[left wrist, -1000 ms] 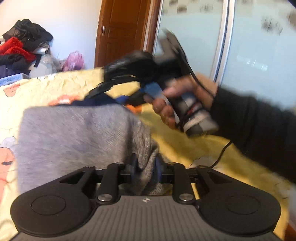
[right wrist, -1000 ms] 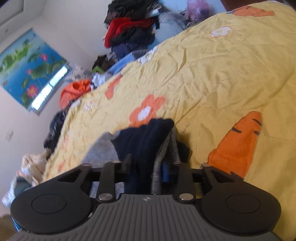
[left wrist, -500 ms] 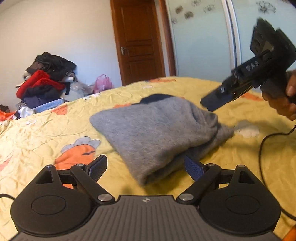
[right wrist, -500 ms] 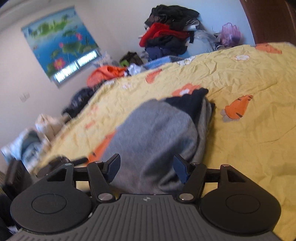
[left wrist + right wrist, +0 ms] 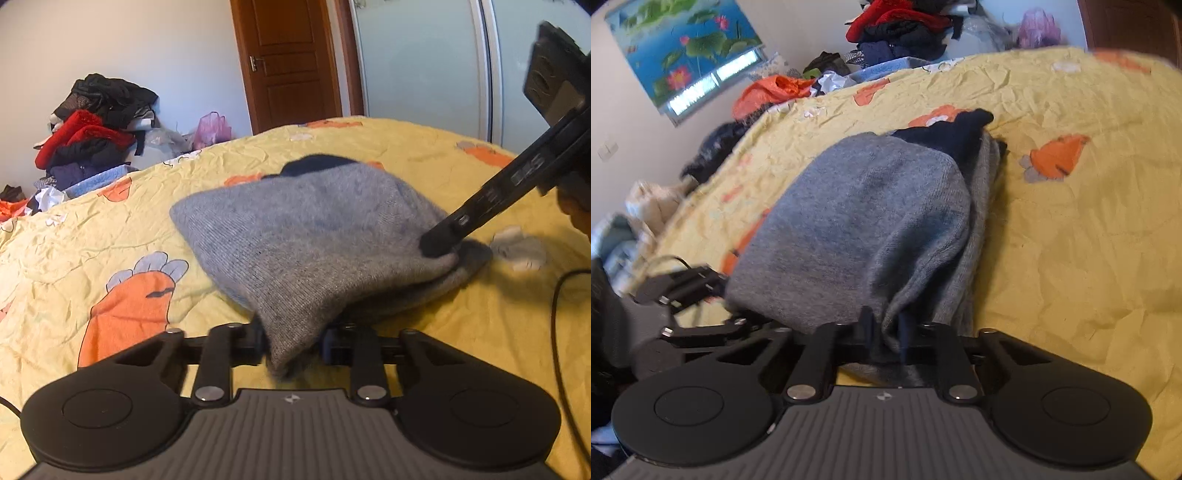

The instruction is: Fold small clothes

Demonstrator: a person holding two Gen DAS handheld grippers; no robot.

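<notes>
Pinching the grey knit garment [image 5: 314, 236] mid-bed on the yellow quilt [image 5: 110, 229]: I'm clamping its near corner in the left gripper [image 5: 293, 341] and another corner in the right gripper [image 5: 888, 341], both jaws having just closed onto the fabric.

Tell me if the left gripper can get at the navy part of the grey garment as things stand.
Probably not directly. The left gripper has just closed on the near corner of the grey garment; the navy part lies at the far edge, beyond the grey bulk. It would likely have to let go first.
</notes>
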